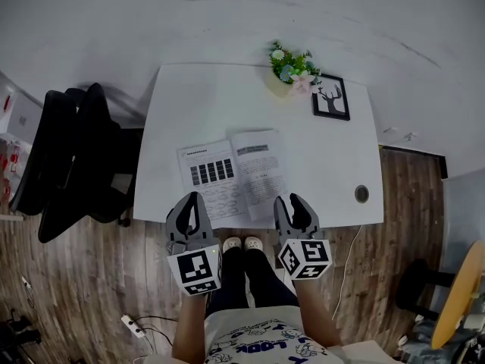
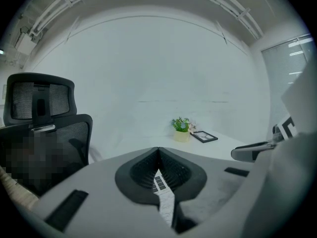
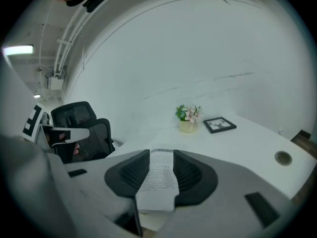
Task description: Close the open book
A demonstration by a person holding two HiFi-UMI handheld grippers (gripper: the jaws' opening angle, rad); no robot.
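**Both grippers poised at the near corners of the open book, before contact**

*Head view.* The book (image 1: 235,177) lies open and flat on the white tabletop (image 1: 333,165), close to the near edge, with both halves spread. The left gripper (image 1: 194,197) hangs at the book's near left edge. The right gripper (image 1: 289,199) hangs at its near right edge. Beyond the book stand a potted plant (image 1: 292,67) and a picture frame (image 1: 331,97). To the left of the book, off the tabletop, is a black chair (image 1: 68,158).

*Left gripper view.* The fingers (image 2: 138,170) meet at their tips and hold nothing. Only a thin sliver of printed page shows below them.

*Right gripper view.* The fingers (image 3: 190,175) stand about half apart and are empty. The book (image 3: 158,182) shows through the gap, lying beneath the pads rather than between them.

*Step in hand (judged).* The approach to one half of the book looks nearly complete, and no closing has begun. To do it well, bring the wider-set right fingers in low along the tabletop. One finger should slide under the whole right half, not under a single loose leaf. Take the half near its outer edge, lift it, and swing it over the spine in an arc. The closed left fingers can press lightly on the left half so the book does not skate.
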